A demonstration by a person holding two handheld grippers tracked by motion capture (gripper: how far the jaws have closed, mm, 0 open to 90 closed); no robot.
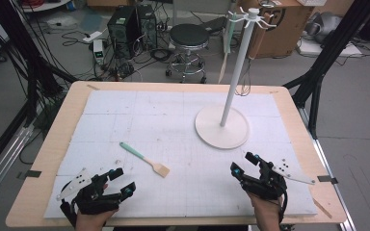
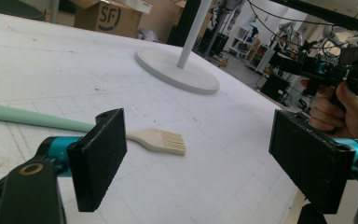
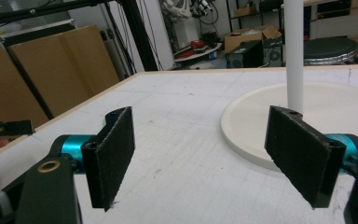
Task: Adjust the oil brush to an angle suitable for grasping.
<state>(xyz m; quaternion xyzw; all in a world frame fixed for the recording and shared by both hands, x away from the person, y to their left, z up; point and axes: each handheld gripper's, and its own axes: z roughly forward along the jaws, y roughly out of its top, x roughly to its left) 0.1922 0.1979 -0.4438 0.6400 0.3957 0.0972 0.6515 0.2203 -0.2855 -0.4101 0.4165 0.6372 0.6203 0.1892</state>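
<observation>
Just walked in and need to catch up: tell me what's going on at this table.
A person holds a gripper in each hand at the near edge of the table. Both the left gripper and the right gripper are open and empty. A mint-handled brush lies flat between them, nearer the left one. The white hook stand waits behind.

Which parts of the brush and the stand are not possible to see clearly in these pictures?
- Brush: in the left gripper view, the left claw covers part of its green handle, and the left edge cuts off the end.
- Stand: the top edge of both gripper views cuts off its hooks.
- Hanging utensils: too small in the high view.
</observation>
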